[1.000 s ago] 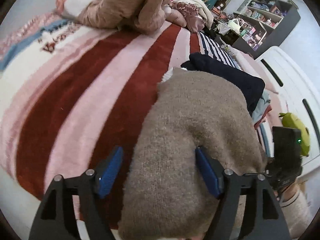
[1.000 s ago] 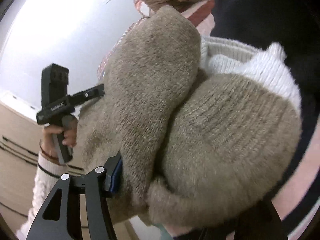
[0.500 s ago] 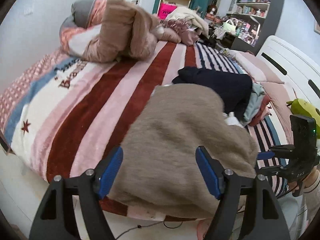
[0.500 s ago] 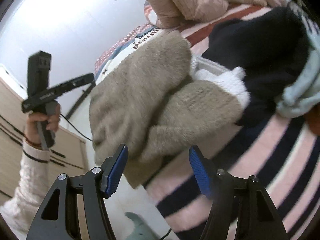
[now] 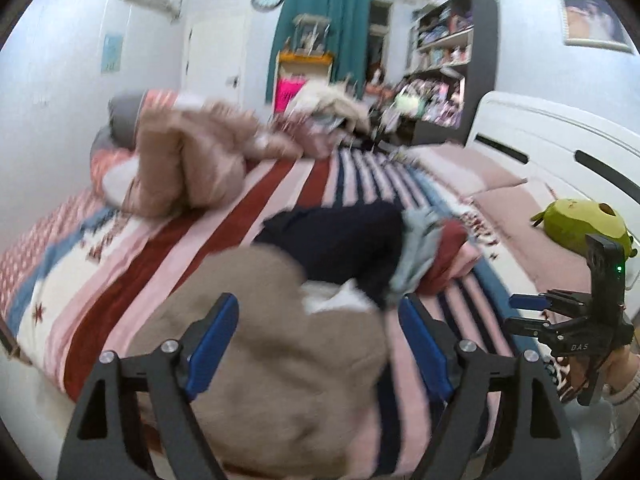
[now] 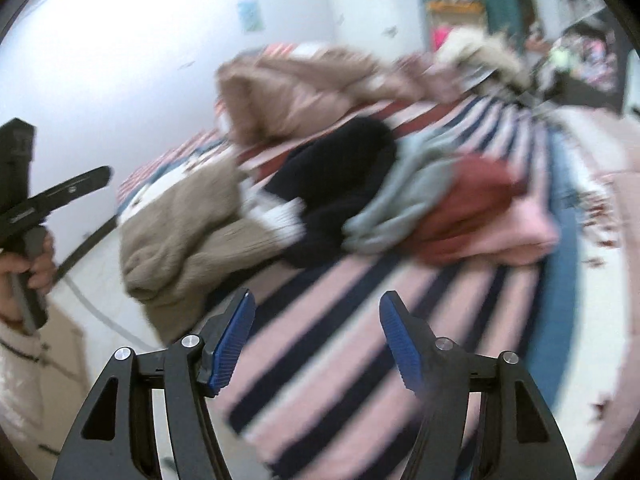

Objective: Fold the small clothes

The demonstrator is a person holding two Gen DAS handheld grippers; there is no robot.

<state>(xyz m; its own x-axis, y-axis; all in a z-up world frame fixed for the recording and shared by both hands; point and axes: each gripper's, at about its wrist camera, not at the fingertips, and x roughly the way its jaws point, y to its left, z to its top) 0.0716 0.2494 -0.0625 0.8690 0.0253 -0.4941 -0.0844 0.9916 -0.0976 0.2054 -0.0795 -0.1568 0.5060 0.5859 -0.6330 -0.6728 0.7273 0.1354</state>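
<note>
Left gripper: fingers wide apart, nothing pinched; they have just been opening further. The tan sweater shows between and beyond them in the left wrist view, but the blue pads don't press on it, so it's released, lying on the bed. Right gripper: fingers also spread, just been opening, nothing between them, only striped blanket beyond.

Progress, judged: the tan sweater looks folded into a thick bundle at the near edge of the bed, white cuff or collar tucked on its far side. So this piece seems done and set down. It's lumpy rather than flat, fold quality hard to tell through motion blur.

Just beyond the left fingers, past the sweater, touching it: dark navy garment, unfolded as far as I can tell. To the right of that, a crumpled grey-blue piece, then a red piece on pink fabric; whether that last pair is stacked or loose, can't tell. These look like what's left.

Further off: a big pinkish-brown heap, bedding or a coat, unclear whether it belongs to the task. More clothes heaped at the far end of the bed, blurred.

Likely next: pick the navy piece.
</note>
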